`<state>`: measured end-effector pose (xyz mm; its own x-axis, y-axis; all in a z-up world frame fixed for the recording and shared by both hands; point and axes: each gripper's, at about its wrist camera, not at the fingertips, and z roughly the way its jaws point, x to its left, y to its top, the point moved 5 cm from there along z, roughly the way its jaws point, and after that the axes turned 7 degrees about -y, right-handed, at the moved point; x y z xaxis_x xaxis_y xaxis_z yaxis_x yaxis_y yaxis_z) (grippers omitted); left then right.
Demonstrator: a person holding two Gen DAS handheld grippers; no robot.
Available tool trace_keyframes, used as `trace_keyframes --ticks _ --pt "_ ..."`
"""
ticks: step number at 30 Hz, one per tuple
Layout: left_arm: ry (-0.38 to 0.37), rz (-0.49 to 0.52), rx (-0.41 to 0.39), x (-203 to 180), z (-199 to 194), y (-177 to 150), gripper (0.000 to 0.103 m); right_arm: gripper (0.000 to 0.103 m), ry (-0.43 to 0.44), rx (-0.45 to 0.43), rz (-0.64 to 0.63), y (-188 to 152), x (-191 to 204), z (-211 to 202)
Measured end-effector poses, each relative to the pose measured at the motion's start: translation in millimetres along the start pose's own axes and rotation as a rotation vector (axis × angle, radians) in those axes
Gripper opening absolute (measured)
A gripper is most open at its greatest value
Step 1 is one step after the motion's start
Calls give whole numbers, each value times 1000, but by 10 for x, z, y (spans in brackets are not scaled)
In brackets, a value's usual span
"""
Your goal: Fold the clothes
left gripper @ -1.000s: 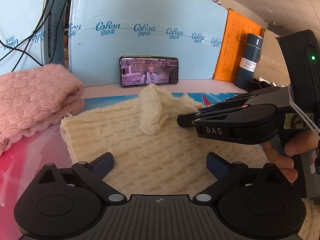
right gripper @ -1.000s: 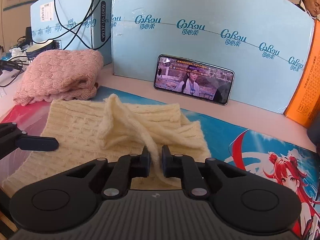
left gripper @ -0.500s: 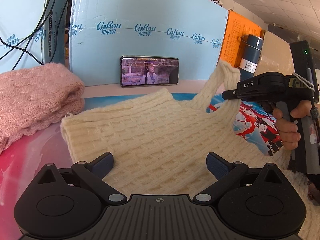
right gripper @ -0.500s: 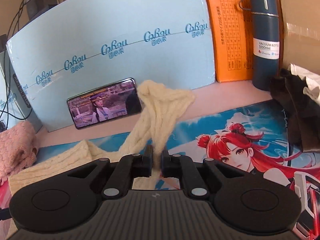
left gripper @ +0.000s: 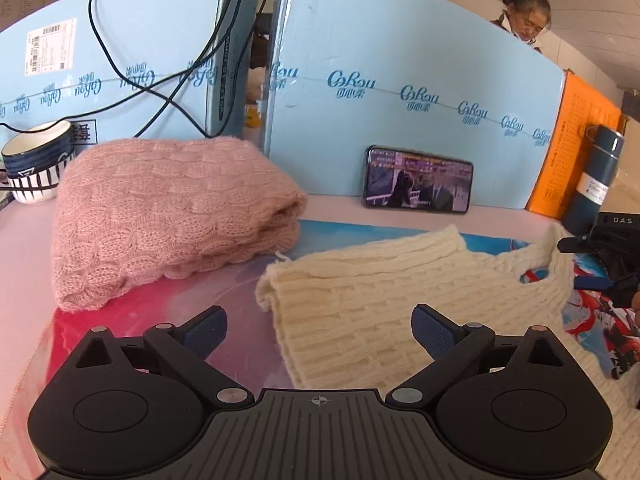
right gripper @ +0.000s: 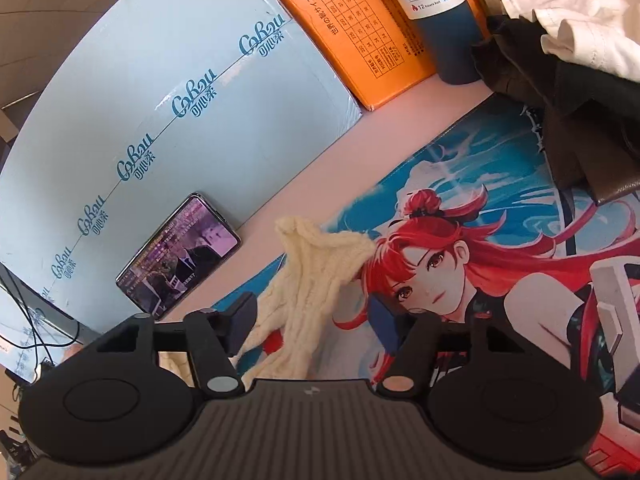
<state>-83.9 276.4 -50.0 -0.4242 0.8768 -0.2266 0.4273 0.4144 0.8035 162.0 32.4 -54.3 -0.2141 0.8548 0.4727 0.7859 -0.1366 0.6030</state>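
Note:
A cream knit sweater (left gripper: 384,304) lies flat on the printed mat (left gripper: 192,300). My left gripper (left gripper: 318,328) hovers low over its left edge, open, jaws closing, with that edge between the fingers and untouched. One cream sleeve (right gripper: 316,264) stretches out to the right over the mat. My right gripper (right gripper: 312,320) sits over that sleeve; its jaws are opening and the pads stand clear of the knit. In the left wrist view the right gripper (left gripper: 572,266) shows at the far right, beside the raised sleeve end (left gripper: 560,264).
A folded pink knit (left gripper: 168,220) lies at the left, a striped bowl (left gripper: 38,168) behind it. Blue boxes (left gripper: 400,60), a phone (left gripper: 418,180), an orange box (right gripper: 360,32) and a vacuum bottle (right gripper: 436,12) line the back. Dark and white cloths (right gripper: 560,72) pile at the right.
The right gripper pulled the sleeve off the sweater's body out to the right, rolled, and its shut jaws have parted. The left gripper swung left, so the pink knit and bowl are in view.

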Motion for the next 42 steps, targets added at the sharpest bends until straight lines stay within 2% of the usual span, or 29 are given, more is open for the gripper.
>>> trace_keyframes --ticks 1,2,3,4,7,11,15,18,19,20,21,22,23,24,28,31,35,38,42 --pt "-1 14 9 -7 43 1 66 27 -10 0 -27 -27 13 32" --pt "-4 36 9 -33 74 6 52 19 -11 -13 -43 -52 14 43" --pt "-7 59 9 -58 106 11 35 16 -12 -27 -54 -75 4 47" --pt "-19 80 12 -100 133 18 23 13 -17 -34 -62 -87 -4 48" --pt "-9 152 15 -246 206 65 15 8 -31 -40 -46 -55 -73 37" --pt "10 209 20 -368 387 160 14 8 -65 -65 -14 31 -176 -22" --pt "23 242 21 -426 549 247 16 8 -69 -39 43 93 -267 -166" --pt "42 236 14 -414 503 260 26 12 -44 -52 44 100 -301 -400" --pt "46 231 4 -405 458 268 35 13 -35 -59 41 101 -311 -485" --pt "62 218 -10 -389 392 280 43 28 -28 -67 37 98 -325 -568" --pt "82 203 -27 -370 317 293 66 48 -24 -81 34 83 -356 -653" --pt "81 190 -47 -358 210 291 81 57 -18 -101 37 60 -405 -762" --pt "72 178 -69 -348 91 283 84 67 -12 -116 41 35 -454 -850" --pt "48 172 -83 -340 -27 258 84 72 -1 -127 43 2 -511 -945" --pt "-1 175 -129 -369 -480 27 90 80 18 -141 36 -183 -716 -1245" --pt "-33 185 -164 -479 -795 -233 91 83 -49 -198 -34 -381 -816 -1502" --pt "-69 223 -157 -624 -1009 -549 91 88 -149 -289 -103 -577 -954 -1785" --pt "-50 295 -158 -704 -1036 -687 91 89 -189 -259 -115 -696 -1059 -1800" --pt "-8 353 -115 -754 -969 -767 91 89 -235 -195 -86 -799 -1169 -1663"
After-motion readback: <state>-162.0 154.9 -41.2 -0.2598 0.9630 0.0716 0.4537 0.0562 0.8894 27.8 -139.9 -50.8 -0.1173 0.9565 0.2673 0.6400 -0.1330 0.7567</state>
